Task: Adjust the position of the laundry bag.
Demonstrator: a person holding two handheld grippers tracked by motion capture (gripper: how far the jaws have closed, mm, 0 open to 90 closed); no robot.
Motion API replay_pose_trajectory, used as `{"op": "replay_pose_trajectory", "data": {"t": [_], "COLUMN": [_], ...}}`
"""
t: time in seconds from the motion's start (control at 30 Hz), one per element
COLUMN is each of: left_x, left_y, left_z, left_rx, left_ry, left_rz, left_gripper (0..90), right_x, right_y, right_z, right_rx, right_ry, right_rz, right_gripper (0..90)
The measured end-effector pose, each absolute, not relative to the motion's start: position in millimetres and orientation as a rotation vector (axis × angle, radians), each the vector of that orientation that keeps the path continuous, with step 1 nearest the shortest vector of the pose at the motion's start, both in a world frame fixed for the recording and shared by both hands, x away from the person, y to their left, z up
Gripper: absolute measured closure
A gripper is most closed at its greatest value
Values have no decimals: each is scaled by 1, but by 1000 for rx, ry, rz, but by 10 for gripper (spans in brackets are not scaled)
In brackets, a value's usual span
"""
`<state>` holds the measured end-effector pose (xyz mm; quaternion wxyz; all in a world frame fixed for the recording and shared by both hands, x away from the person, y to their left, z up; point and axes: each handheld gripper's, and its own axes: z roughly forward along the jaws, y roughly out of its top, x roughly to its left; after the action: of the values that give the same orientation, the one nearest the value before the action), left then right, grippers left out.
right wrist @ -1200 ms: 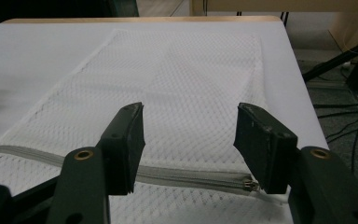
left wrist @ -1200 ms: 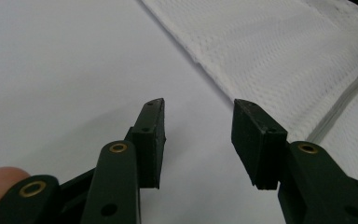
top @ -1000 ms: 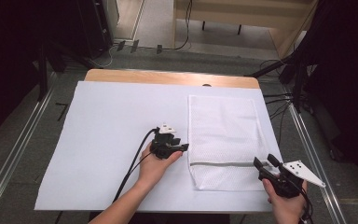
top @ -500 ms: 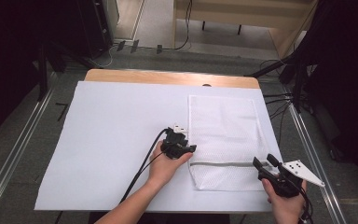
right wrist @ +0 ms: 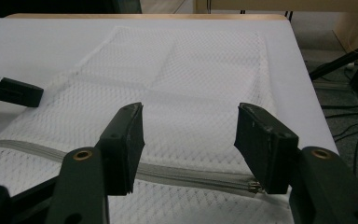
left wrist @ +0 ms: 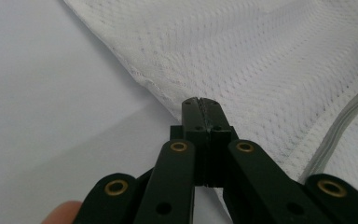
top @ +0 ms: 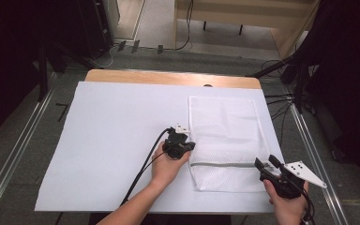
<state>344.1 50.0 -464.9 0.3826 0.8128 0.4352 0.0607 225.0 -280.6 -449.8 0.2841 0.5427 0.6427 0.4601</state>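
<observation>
A white mesh bag (top: pixel 225 131) lies flat on the right half of the table, with a grey zipper (top: pixel 222 164) running across near its front end. My left gripper (top: pixel 191 146) is at the bag's left edge. Its jaws have just been closing and now stand shut, tips (left wrist: pixel 200 101) pinched on the seam of the mesh (left wrist: pixel 270 60). My right gripper (top: pixel 266 164) hovers at the bag's front right corner, open. Between its pads lie the mesh (right wrist: pixel 191 70) and the zipper (right wrist: pixel 186 176), untouched. The zipper's metal pull (right wrist: pixel 256 186) sits by the right pad.
A white sheet (top: pixel 112 140) covers the table, with a strip of wood (top: pixel 168 77) bare at the far edge. The left gripper's black cable (top: pixel 143 171) trails back along the forearm. Metal rails flank the table, and cables lie on the floor at right.
The left hand has slid right, from beside the bag up to its left edge, and its jaws have closed on the seam. The right gripper has stayed put, still open.
</observation>
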Motion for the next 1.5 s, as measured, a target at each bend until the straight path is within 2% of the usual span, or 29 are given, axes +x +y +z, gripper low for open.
{"op": "replay_pose_trajectory", "data": {"t": [0.47, 0.87, 0.97, 1.3, 1.5], "left_x": [345, 332, 322, 294, 286], "left_y": [72, 150, 180, 234, 252], "left_z": [-457, -452, -450, -451, -456], "left_rx": [2022, 1943, 1917, 1874, 1844], "left_ry": [1123, 1216, 1251, 1310, 1333], "left_rz": [132, 188, 229, 307, 299], "left_gripper": [900, 900, 900, 900, 900], "right_x": [225, 223, 224, 223, 222], "right_y": [-281, -280, -276, -265, -254], "right_z": [-450, -448, -448, -446, -441], "right_rx": [1453, 1451, 1440, 1433, 1412], "right_ry": [1717, 1708, 1720, 1747, 1780], "right_rz": [1228, 1232, 1228, 1248, 1255], "right_gripper": [434, 433, 433, 412, 346]}}
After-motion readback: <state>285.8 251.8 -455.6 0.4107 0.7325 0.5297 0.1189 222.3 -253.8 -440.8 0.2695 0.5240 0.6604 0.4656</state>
